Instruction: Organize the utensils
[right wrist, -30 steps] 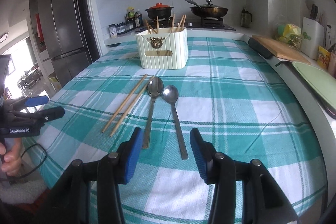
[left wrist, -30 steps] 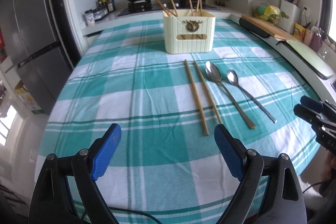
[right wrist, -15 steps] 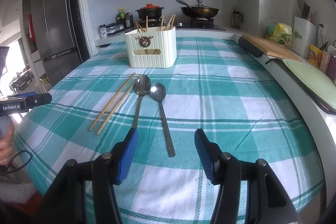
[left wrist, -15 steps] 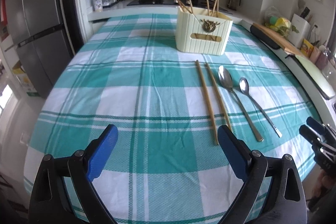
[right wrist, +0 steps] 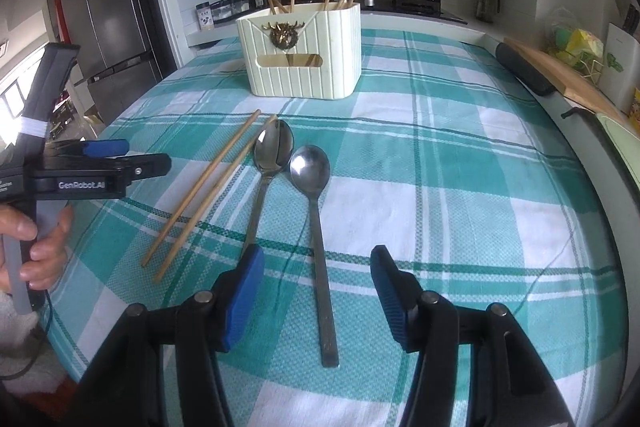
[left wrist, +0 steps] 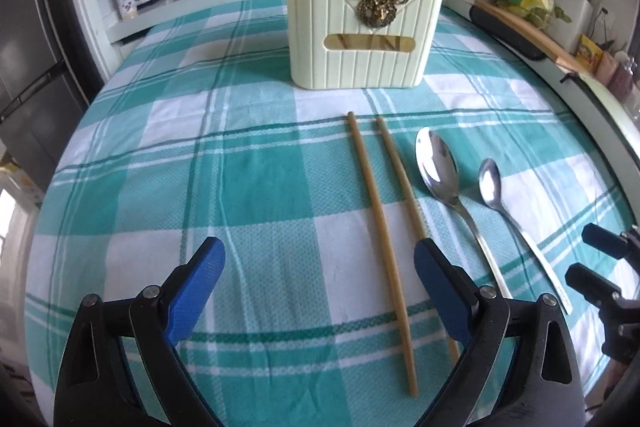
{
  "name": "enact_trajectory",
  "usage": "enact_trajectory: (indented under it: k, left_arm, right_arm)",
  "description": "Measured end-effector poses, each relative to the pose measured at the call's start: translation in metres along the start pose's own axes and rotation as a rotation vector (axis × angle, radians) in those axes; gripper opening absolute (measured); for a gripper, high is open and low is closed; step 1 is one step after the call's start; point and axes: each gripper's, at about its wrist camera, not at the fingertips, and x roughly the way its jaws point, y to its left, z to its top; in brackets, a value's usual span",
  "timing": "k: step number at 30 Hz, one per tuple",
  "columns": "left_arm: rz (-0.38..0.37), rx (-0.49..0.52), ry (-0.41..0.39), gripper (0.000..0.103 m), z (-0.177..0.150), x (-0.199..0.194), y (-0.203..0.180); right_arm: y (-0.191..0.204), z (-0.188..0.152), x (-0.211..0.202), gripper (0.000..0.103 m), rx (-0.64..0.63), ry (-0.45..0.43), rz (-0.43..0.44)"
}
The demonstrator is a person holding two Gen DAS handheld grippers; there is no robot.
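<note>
Teal-checked cloth covers the tabletop (left wrist: pixel 248 163). The left claw (left wrist: pixel 320 283) has come forward, spread wide and empty, now straddling the two loose chopsticks (left wrist: pixel 380 223). The right claw (right wrist: pixel 316 287), also parted, has advanced over the smaller spoon (right wrist: pixel 316 223); the larger spoon (right wrist: pixel 268 163) lies beside it, before the cream utensil holder (right wrist: pixel 300 55).

The tablecloth (left wrist: pixel 256 187) is woven cloth with a matt, finely textured weave. Both spoons (right wrist: pixel 308 167) are polished, mirror-glossy metal. The loose chopsticks (left wrist: pixel 380 219) look like smooth matt wood. The holder (left wrist: pixel 362 35) is ribbed cream plastic carrying a shiny brassy emblem (left wrist: pixel 377 7).
</note>
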Motion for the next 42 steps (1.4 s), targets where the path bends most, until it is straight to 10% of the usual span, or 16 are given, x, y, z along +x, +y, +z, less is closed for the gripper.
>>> enact_trajectory:
  k: [10, 12, 17, 29, 35, 42]
  left_arm:
    - [0.046, 0.016, 0.038, 0.087, -0.011, 0.027, -0.006]
    - [0.028, 0.006, 0.033, 0.067, -0.013, 0.027, -0.006]
    - [0.060, -0.009, 0.015, 0.008, -0.015, 0.022, -0.010]
    - [0.104, -0.191, 0.039, 0.009, -0.049, -0.006, 0.045]
    - [0.024, -0.182, 0.047, 0.060, -0.048, -0.017, 0.059]
    - [-0.049, -0.052, 0.113, 0.069, -0.020, -0.003, 0.057]
  right_arm:
    - [0.004, 0.008, 0.044, 0.026, -0.049, 0.090, 0.000]
    - [0.004, 0.007, 0.043, 0.008, -0.058, 0.083, -0.040]
    - [-0.005, 0.004, 0.039, 0.007, -0.004, 0.070, -0.105]
    - [-0.033, -0.023, 0.010, 0.008, 0.037, 0.063, -0.190]
    - [-0.043, -0.019, 0.001, 0.046, 0.089, 0.018, -0.148]
    - [-0.052, -0.002, 0.015, 0.048, 0.114, 0.050, -0.075]
